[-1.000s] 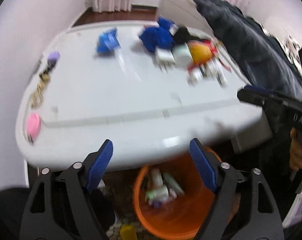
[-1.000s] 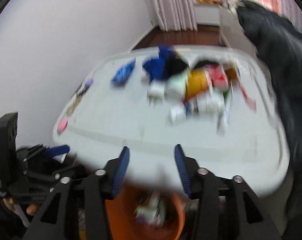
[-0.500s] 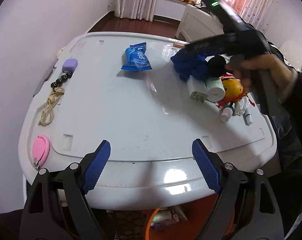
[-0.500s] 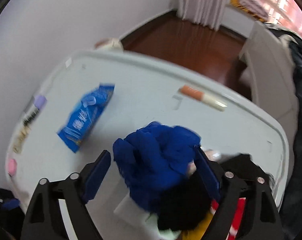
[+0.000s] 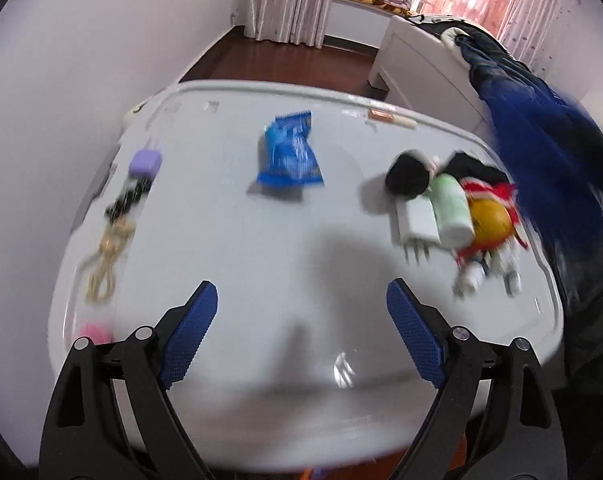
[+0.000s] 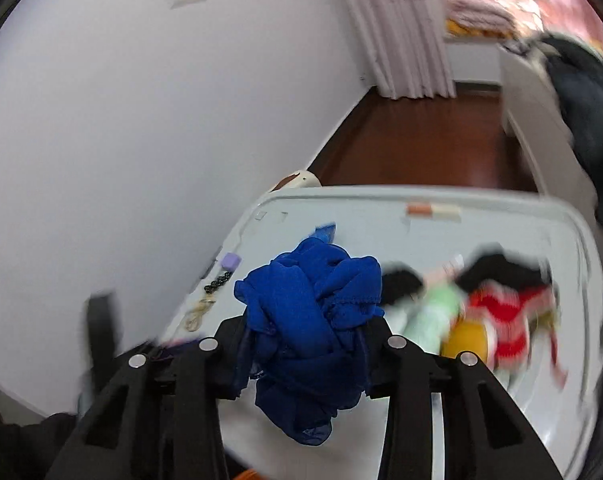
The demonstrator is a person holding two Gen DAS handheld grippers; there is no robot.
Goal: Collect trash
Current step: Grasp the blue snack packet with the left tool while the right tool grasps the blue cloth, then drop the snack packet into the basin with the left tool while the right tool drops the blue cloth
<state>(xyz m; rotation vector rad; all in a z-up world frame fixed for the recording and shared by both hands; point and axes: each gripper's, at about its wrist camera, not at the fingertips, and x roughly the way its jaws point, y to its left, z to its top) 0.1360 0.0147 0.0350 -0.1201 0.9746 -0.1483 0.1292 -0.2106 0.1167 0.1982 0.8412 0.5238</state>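
Right tongs (image 6: 305,344): jaws closing, clamped on a bunched blue cloth (image 6: 309,320) that fills the gap between them and hangs below in a loose fold; the pads are hidden by the fabric.
Left tongs (image 5: 301,332): jaws spread wide and opening, nothing between them, poised above the near part of the white table (image 5: 261,240).
Blue cloth, location: lifted clear of the table in the right tongs; in the left wrist view it shows only as a blue smear at the right edge.
Blue snack packet (image 5: 291,156): lying flat by itself, mid-table toward the far side.
Cluster on the right: black round object (image 5: 407,178), white plug adapter (image 5: 419,220), pale green bottle (image 5: 453,208), yellow-orange ball (image 5: 489,220), red and white item (image 5: 491,192), all touching or overlapping; small white tubes blurred just in front.
Left edge of the table: purple case (image 5: 144,162), black beads (image 5: 127,200), gold cord (image 5: 105,260), pink item (image 5: 95,330), in a line.
Far rim: orange and white stick (image 5: 391,118).
Background: pink curtains (image 5: 289,0), wooden floor.
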